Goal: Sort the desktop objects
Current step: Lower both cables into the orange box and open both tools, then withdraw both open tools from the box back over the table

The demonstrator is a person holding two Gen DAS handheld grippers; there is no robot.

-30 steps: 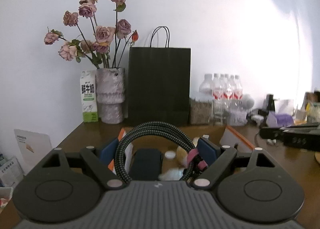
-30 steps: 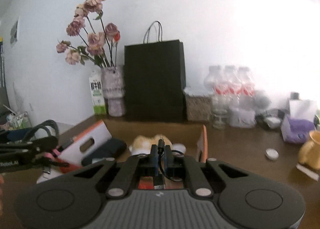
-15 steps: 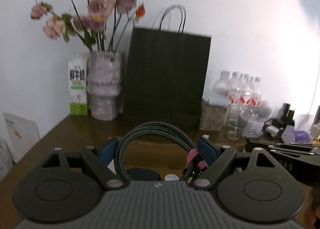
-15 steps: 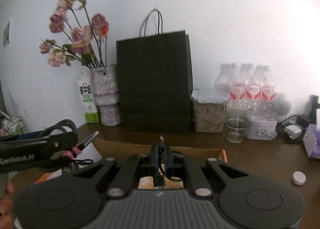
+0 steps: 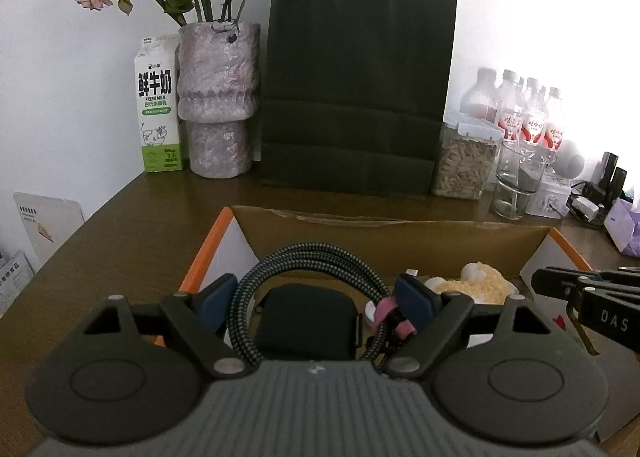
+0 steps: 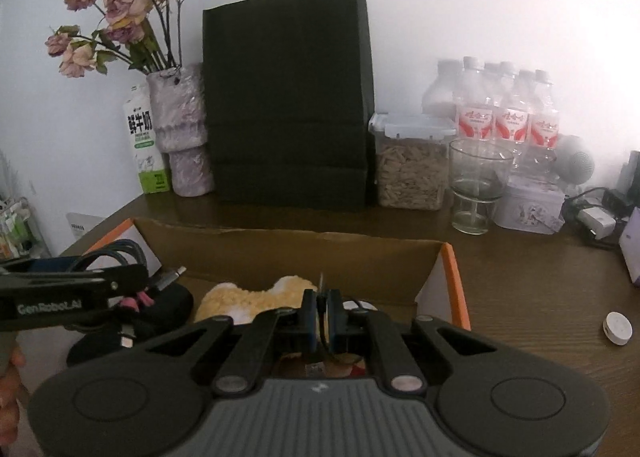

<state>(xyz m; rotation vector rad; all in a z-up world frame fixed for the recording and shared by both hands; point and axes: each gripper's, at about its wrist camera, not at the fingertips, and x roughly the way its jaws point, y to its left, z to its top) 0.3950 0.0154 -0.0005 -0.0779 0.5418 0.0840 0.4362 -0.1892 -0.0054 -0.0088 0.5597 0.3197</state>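
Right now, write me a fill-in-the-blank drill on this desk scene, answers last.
1. The left claw holds a coiled braided ____.
2. Both claws hover over the open cardboard ____.
3. The milk carton stands left of the ____ holding dried roses.
4. The black paper bag stands left of a lidded ____ of grain.

Answers: cable; box; vase; container

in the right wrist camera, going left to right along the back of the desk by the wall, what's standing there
milk carton → vase of dried roses → black paper bag → lidded container of grain → empty glass → white tin → white charger. The water bottles stand behind the glass and tin, so I left them out.
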